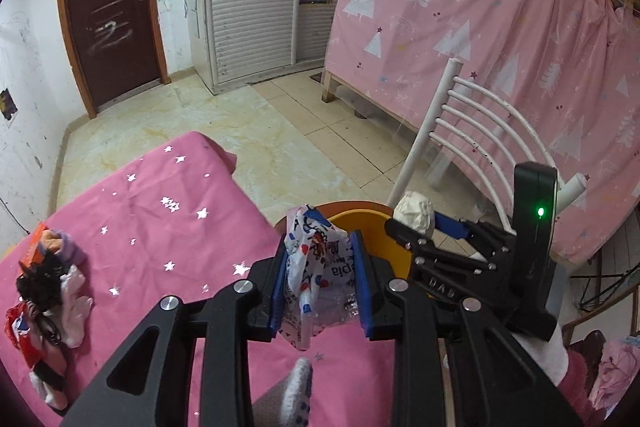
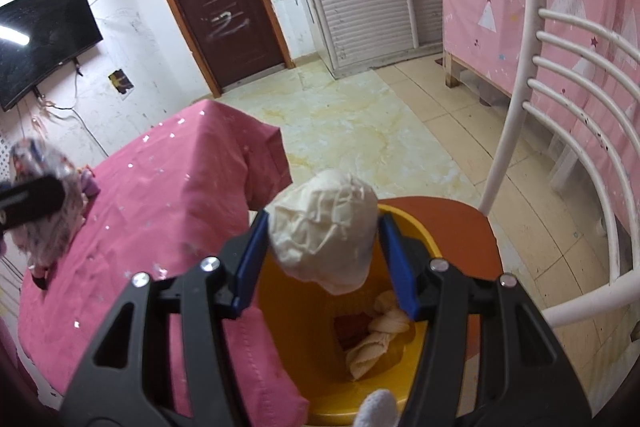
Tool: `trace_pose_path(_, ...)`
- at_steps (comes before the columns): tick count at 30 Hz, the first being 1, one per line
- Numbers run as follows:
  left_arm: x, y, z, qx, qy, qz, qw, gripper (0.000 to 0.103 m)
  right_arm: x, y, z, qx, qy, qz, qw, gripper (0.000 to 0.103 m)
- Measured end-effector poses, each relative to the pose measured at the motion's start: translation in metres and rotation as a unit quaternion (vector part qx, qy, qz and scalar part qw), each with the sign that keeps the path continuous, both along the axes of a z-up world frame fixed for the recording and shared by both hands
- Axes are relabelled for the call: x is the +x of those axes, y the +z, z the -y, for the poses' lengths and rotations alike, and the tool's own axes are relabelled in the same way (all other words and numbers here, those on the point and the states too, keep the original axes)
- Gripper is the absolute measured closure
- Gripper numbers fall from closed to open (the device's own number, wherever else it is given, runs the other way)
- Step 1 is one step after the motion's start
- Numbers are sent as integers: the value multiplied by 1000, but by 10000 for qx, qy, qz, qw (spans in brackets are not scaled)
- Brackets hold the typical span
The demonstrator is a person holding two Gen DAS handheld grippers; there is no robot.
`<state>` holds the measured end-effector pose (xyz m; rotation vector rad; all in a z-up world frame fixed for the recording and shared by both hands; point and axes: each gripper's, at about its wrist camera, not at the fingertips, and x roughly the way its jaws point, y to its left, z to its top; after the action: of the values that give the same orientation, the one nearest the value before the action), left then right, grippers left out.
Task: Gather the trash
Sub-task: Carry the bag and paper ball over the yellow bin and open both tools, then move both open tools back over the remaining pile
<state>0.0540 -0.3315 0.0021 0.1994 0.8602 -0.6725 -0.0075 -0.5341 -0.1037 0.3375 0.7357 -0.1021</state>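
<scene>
My left gripper [image 1: 320, 267] is shut on a crumpled printed plastic wrapper [image 1: 316, 259], held at the table's right edge beside the yellow bin [image 1: 396, 251]. My right gripper [image 2: 324, 251] is shut on a crumpled white paper ball [image 2: 324, 227], held over the open yellow bin [image 2: 280, 307]. The bin stands on an orange chair seat [image 2: 480, 227] and holds beige cloth scraps [image 2: 380, 335] and a red piece. The right gripper and its paper ball [image 1: 414, 213] also show in the left wrist view. The left gripper's wrapper [image 2: 44, 195] shows at the right wrist view's left edge.
A pink star-print tablecloth [image 1: 160, 219] covers the table. A pile of socks, wrappers and dark bits [image 1: 48, 291] lies at its left side. A white chair back [image 2: 560, 107] rises right of the bin. Pink curtains, a wardrobe and a brown door stand behind.
</scene>
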Motion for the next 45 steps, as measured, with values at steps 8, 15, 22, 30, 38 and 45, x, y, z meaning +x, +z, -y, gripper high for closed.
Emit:
trace_pose_path(8,10,-18,38,50,-161,-312,9994,83,-1,-14,11,117,-27,-137,9998,49)
trace_pose_path(15,15,-23,63,21,-267,-507,9984,76,-5,-23,19,179,-90,-210,9996,49)
trace_pose_path(22,16,-24,70,-24,-254,-579,9980,51,-8,-21,24,178,-168,-207,9995,49)
trace_pose_path(30,14,-12,51,-132,-123,-518,9985,51,-8,-11,16,122,-118,-156,9997,40)
trace_pose_path(38,7,16,-1,-268,238,-136,9993,51,-3,15,-15,-29,151,81,9998,30)
trace_pose_path(45,7,36,-54,-373,637,137,9972,51,10,33,-53,-82,473,231,9986,15)
